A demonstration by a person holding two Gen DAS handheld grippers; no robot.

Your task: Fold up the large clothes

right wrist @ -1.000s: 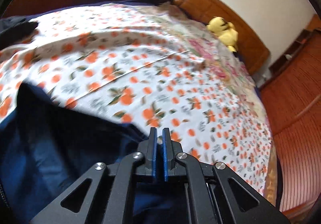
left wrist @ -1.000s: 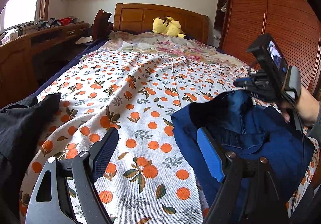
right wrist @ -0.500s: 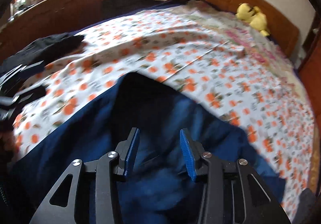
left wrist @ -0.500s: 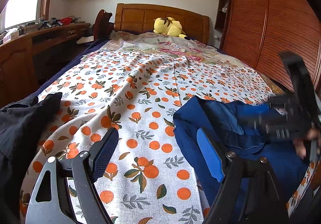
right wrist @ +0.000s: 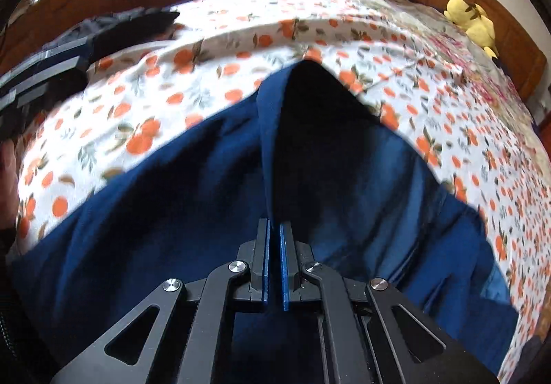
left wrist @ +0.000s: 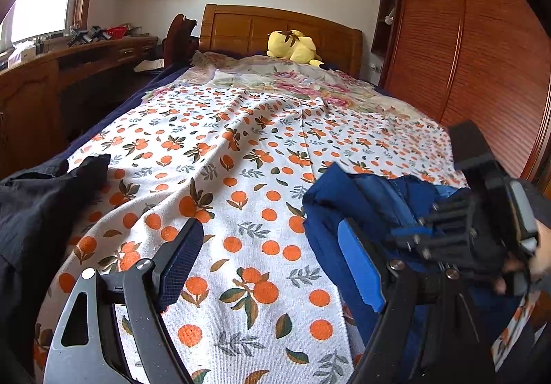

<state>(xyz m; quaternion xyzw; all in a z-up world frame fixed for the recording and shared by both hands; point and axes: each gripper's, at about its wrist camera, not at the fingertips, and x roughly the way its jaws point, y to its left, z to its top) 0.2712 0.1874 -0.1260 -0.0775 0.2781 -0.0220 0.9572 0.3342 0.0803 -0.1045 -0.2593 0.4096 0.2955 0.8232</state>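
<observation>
A dark blue garment (left wrist: 347, 198) lies bunched at the near right of the bed; it fills the right wrist view (right wrist: 172, 212). My right gripper (right wrist: 272, 239) is shut on a raised fold of the blue garment, and it shows low at the right in the left wrist view (left wrist: 447, 239). My left gripper (left wrist: 272, 267) is open and empty, low over the orange-print sheet, with its right finger at the garment's left edge.
A black garment (left wrist: 38, 208) lies at the bed's near left edge. The bed has an orange-print sheet (left wrist: 241, 150), a yellow plush toy (left wrist: 292, 45) by the wooden headboard (left wrist: 248, 26), a desk (left wrist: 69, 74) on the left and a wooden wardrobe (left wrist: 482, 57) on the right.
My right gripper opened half a second ago, came down onto the blue garment, and has now shut on a fold of it. My left gripper has stayed put and open.
</observation>
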